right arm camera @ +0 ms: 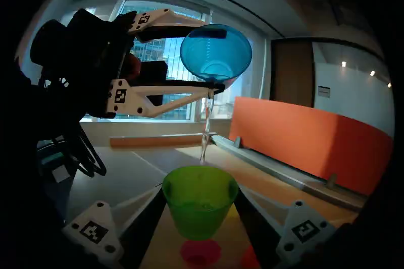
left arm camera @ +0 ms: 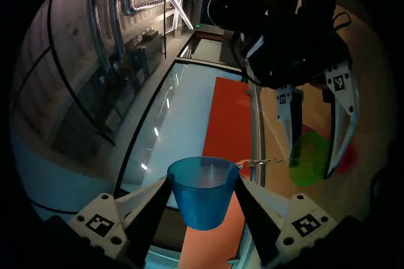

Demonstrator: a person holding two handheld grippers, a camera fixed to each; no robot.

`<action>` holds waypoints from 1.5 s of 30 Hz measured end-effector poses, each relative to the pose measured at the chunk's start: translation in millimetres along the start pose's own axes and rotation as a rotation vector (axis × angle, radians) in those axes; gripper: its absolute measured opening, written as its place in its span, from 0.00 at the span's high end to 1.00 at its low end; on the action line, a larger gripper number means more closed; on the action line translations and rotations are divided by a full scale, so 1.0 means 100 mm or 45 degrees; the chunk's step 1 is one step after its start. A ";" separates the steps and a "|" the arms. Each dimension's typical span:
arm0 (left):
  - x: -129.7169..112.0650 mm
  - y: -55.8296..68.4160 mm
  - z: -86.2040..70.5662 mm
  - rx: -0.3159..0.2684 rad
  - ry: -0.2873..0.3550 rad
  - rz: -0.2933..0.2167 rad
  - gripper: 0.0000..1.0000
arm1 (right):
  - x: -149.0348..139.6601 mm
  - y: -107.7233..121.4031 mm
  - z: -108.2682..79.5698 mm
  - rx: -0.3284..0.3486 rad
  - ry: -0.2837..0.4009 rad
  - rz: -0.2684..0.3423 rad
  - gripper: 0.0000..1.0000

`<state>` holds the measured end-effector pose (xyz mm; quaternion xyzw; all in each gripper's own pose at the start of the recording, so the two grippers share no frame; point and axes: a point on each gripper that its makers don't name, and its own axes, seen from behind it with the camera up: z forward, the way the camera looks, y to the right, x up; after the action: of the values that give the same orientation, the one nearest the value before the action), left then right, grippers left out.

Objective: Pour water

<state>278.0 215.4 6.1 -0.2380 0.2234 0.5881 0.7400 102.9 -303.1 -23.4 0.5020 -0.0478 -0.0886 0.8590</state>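
Green translucent cup (right arm camera: 199, 203) is clamped between both fingers of the right gripper (right arm camera: 200, 191). The fill level inside is not legible through the wall, and a red object (right arm camera: 200, 253) below the cup is partly hidden. Above the green cup, the left gripper (right arm camera: 222, 58) pinches a blue cup (right arm camera: 216, 52) tipped sideways. A thin water stream (right arm camera: 206, 127) falls from its lip into the green cup.

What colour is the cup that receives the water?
The cup is translucent green, clearest in the right gripper view.
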 end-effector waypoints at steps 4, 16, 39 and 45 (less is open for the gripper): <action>0.02 -0.01 0.00 0.004 0.000 0.020 0.14 | 0.00 -0.01 0.00 0.002 0.003 0.001 0.10; 0.05 -0.02 0.01 0.012 0.000 0.089 0.14 | 0.01 0.00 -0.01 0.000 0.006 0.001 0.10; 0.06 -0.07 0.03 0.034 0.006 0.217 0.14 | 0.02 -0.01 0.02 0.003 0.011 0.000 0.10; 0.08 -0.09 0.03 0.041 0.008 0.242 0.14 | 0.03 0.00 0.03 0.002 0.012 0.001 0.10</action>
<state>288.1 222.0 4.3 -0.2058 0.2568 0.6511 0.6840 105.2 -306.2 -22.1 0.5031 -0.0442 -0.0859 0.8588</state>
